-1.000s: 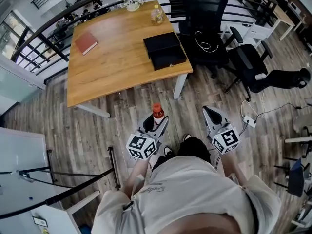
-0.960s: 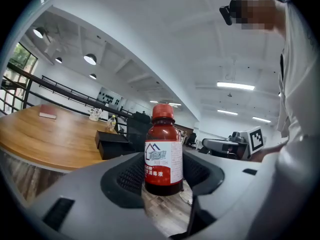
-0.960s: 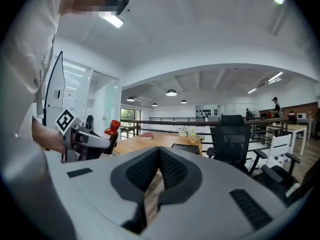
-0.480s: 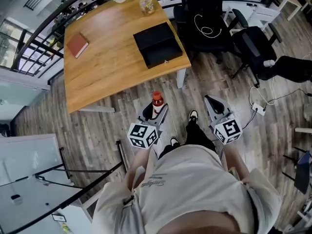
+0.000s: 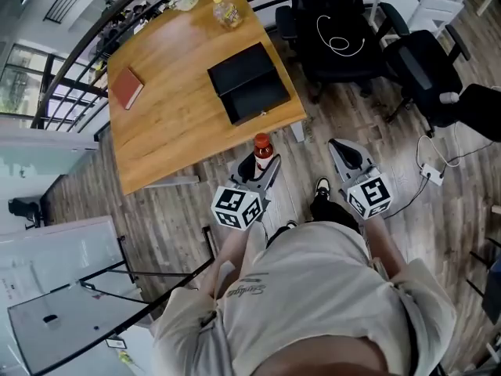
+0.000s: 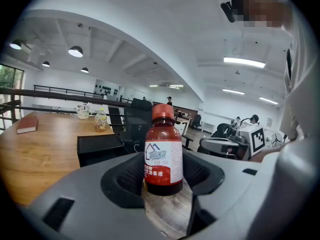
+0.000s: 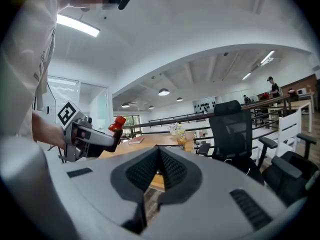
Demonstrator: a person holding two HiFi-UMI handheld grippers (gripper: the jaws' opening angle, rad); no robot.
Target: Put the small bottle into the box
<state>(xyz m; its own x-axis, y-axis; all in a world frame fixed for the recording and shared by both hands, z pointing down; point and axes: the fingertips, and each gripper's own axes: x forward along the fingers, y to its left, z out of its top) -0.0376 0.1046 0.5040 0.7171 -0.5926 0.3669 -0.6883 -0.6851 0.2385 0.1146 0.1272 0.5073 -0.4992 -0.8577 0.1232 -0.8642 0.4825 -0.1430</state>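
A small dark-red bottle [image 6: 163,155] with a red cap and a white-and-red label stands upright between the jaws of my left gripper [image 6: 162,176], which is shut on it. In the head view the bottle [image 5: 262,152] and left gripper [image 5: 258,171] hang over the floor just before the table's near edge. The black box [image 5: 249,82] lies open on the wooden table [image 5: 172,108], beyond the bottle. My right gripper [image 5: 341,153] is to the right, shut with nothing in it [image 7: 159,171]. The right gripper view shows the bottle [image 7: 116,127] at left.
A red book [image 5: 127,88] lies at the table's left side, a yellowish bottle [image 5: 227,12] at its far edge. Black office chairs [image 5: 344,30] stand right of the table. A railing [image 5: 86,45] runs behind it. A white cabinet [image 5: 47,304] is at lower left.
The person has stepped closer to the table; both grippers and the held bottle have moved forward toward its near edge. The jaws have not changed.
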